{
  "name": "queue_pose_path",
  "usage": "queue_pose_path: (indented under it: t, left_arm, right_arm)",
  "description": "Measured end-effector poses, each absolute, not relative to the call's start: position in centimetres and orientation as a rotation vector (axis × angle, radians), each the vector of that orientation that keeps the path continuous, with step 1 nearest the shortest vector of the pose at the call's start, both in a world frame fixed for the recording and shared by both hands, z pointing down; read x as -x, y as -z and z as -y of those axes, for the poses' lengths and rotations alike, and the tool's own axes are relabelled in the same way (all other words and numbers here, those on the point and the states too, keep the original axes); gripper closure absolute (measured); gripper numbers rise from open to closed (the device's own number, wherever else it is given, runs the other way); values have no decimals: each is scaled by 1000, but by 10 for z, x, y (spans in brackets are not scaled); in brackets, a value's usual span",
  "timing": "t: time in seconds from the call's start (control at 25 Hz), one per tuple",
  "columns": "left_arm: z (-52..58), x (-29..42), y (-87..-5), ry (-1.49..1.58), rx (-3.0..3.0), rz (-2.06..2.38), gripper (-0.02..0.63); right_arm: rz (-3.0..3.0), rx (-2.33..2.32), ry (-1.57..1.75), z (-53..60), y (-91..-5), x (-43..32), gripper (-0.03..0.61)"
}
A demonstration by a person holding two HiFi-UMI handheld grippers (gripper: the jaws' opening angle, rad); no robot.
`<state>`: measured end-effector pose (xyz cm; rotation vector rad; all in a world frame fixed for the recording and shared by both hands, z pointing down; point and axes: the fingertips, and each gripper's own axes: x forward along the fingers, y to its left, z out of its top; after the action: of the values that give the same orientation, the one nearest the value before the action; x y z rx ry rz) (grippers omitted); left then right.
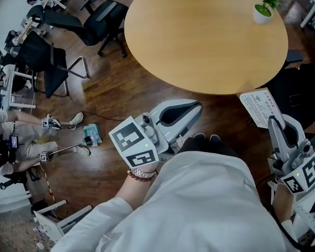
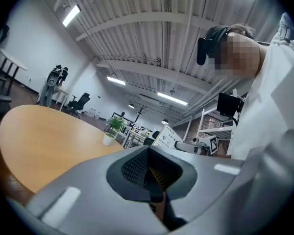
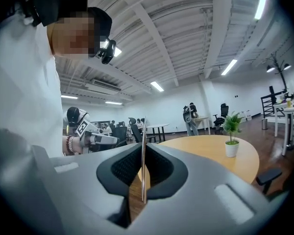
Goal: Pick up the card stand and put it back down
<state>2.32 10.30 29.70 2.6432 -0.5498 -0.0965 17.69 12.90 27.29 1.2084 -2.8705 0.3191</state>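
The card stand (image 1: 258, 107) is a white printed card held in the air off the near right edge of the round wooden table (image 1: 199, 41). My right gripper (image 1: 273, 122) is shut on its lower edge. In the right gripper view the card stand (image 3: 143, 146) shows edge-on, a thin upright sheet pinched between the pads. My left gripper (image 1: 193, 107) hovers low in front of the person, over the floor just short of the table, shut with nothing in it. In the left gripper view the card stand (image 2: 167, 137) shows beyond the shut jaws.
A small potted plant (image 1: 263, 8) stands at the table's far right. Black office chairs (image 1: 102, 17) sit on the wooden floor to the left. A person (image 1: 21, 135) sits on the floor at far left with other grippers. More desks line the room's edges.
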Motion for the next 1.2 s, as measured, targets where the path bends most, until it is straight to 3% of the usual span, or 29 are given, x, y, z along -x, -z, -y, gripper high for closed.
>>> queue_pose_path:
  t: [0.32,0.6,1.2]
  left_arm:
    - [-98,-50,-293,208,-2555,632,634]
    - [-105,-88,-276,-12,-2781,605,634]
    - [-139,-73,-231,-32,-3024,483,624]
  right_arm:
    - [2980,-975,-380,-116,-268,-185,555]
    - [3007,-899,-340,-122,-270,-189,555]
    - [3000,-906,-234,-138,-236,-147,555]
